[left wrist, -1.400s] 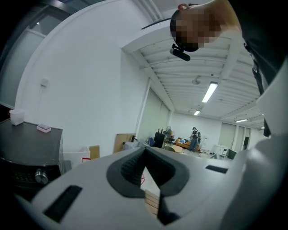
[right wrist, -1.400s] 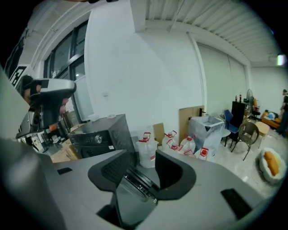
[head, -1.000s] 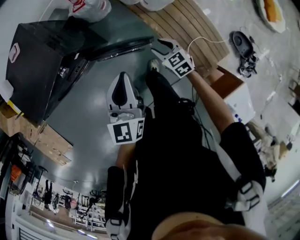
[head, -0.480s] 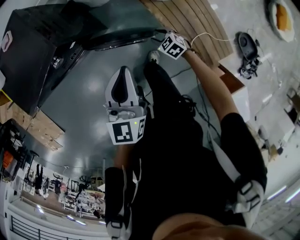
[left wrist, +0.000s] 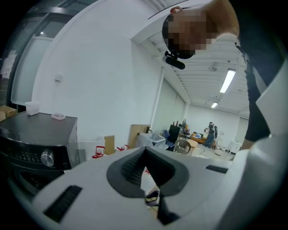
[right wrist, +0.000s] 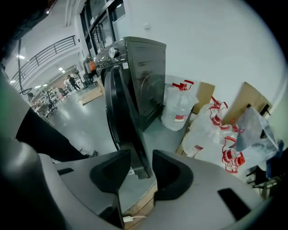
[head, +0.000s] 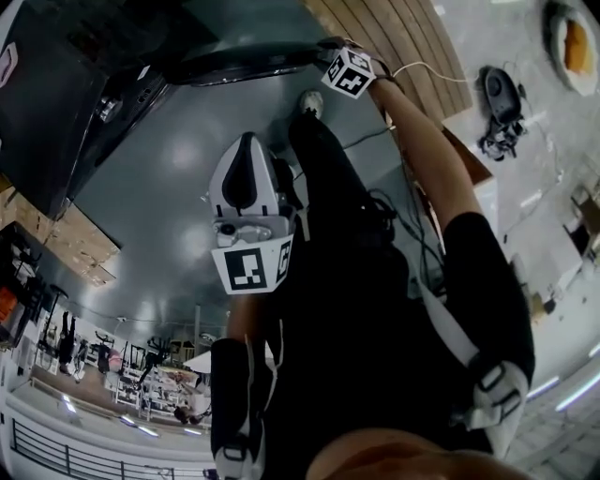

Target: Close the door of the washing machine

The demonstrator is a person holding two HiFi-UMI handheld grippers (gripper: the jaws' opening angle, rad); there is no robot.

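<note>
While the head view looks steeply down, the boxy black washing machine (head: 56, 84) fills the upper left corner on a glossy grey floor (head: 178, 159). Its round dark door (head: 248, 61) stands open, reaching rightward along the top edge of the picture.

Centre: the left gripper (head: 246, 150), white with dark pads, points up the picture above the floor, apart from the machine. In the left gripper view its jaws taper to a point, tips together with nothing between them. The machine shows there at far left, with a silver control knob (left wrist: 47, 158) on its front panel.

Right of centre: the person's dark trouser leg (head: 323, 178) runs toward the door.

Upper right: the right gripper (head: 333, 52) sits at the free edge of the door, beside a slatted wooden platform (head: 384, 28).

In the right gripper view the door appears edge-on, a thick black hoop standing well out from the machine's front. The jaws have just been closing yet remain moderately apart. The door's lower rim appears in the gap, and neither pad visibly presses on it. Farther right, a clear plastic water jug with a red handle (right wrist: 177, 105) and white plastic bags with red print (right wrist: 211, 130) stand near the white wall.
</note>
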